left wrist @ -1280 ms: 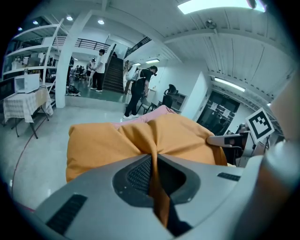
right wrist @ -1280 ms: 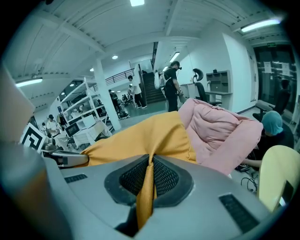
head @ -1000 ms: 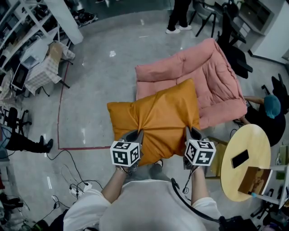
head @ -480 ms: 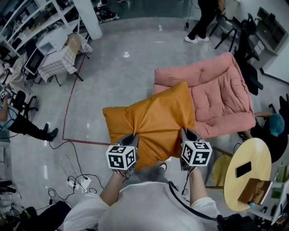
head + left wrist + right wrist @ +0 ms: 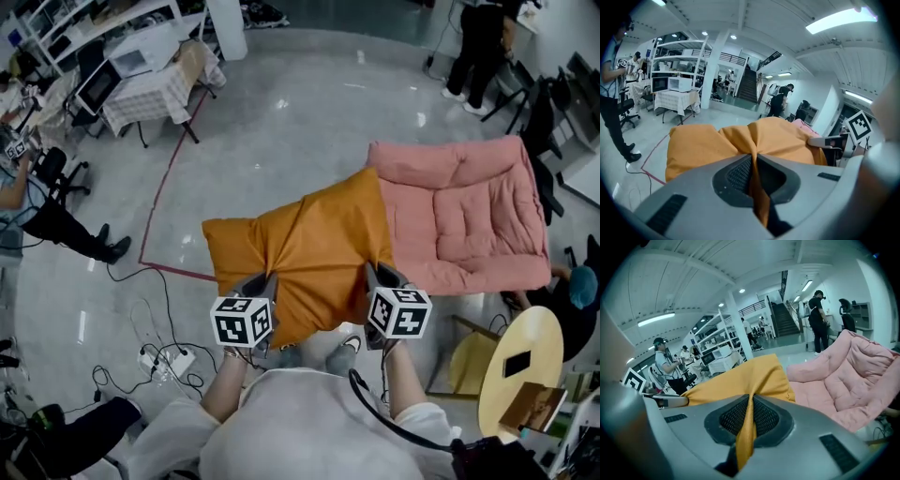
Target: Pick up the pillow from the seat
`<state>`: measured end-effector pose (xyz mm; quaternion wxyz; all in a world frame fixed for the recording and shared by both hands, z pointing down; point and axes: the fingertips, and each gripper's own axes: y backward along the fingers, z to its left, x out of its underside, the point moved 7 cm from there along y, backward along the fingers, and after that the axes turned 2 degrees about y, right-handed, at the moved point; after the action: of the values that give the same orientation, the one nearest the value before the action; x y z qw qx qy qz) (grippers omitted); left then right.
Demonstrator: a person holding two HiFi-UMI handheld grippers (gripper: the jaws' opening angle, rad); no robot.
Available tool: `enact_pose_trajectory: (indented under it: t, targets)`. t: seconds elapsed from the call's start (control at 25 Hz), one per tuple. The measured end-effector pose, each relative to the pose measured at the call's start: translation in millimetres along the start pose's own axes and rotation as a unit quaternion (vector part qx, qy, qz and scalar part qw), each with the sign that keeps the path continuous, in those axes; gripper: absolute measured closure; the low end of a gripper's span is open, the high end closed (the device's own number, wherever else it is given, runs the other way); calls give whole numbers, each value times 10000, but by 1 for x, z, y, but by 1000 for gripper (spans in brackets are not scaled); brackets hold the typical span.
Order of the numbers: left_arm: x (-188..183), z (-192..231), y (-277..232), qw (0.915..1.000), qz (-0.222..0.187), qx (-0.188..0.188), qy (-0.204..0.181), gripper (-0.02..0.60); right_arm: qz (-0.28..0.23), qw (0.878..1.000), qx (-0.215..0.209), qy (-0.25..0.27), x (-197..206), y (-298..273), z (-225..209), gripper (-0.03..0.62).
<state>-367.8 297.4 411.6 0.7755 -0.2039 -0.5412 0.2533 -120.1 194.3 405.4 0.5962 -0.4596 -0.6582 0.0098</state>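
A: Two pairs of fingers, and both are squeezed shut on orange cloth. In your left gripper [image 5: 752, 174] view, a fold of the pillow [image 5: 300, 248] runs down between the dark bumpy pads [image 5: 738, 174], with no gap left.

B: It is the same for your right gripper [image 5: 748, 420]. A thin strip of the orange cover hangs out below its pads [image 5: 764, 418].

A: Each gripper grabs the near edge of the pillow. Your left one is toward the left side and your right one is at the right end. The cloth pulls into wrinkles at both spots.

B: You hold the pillow up in the air in front of you. It lies nearly flat and sticks out away from you.

A: From above, its far right corner covers a bit of the pink seat [image 5: 473, 220]. Most of the pillow is over the grey floor [image 5: 281, 141].

B: Your right gripper view shows the seat just to the right of the pillow. I cannot tell if they touch.

A: Your shoes [image 5: 342, 354] peek out under the pillow's near edge.

B: A red line [image 5: 169, 183] runs on the floor at your left. A round yellow table [image 5: 539, 323] with a dark phone [image 5: 518, 363] on it stands at your right.
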Motion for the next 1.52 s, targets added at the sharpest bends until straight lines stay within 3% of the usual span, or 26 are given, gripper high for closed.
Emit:
enact_pose_trajectory:
  t: [0.52, 1.52]
  targets:
    - [8, 60, 43, 9985, -175, -336, 388, 565, 217, 9985, -374, 345, -4, -35, 65, 554]
    - [14, 58, 57, 9946, -473, -640, 661, 563, 197, 9955, -627, 675, -10, -39, 71, 559]
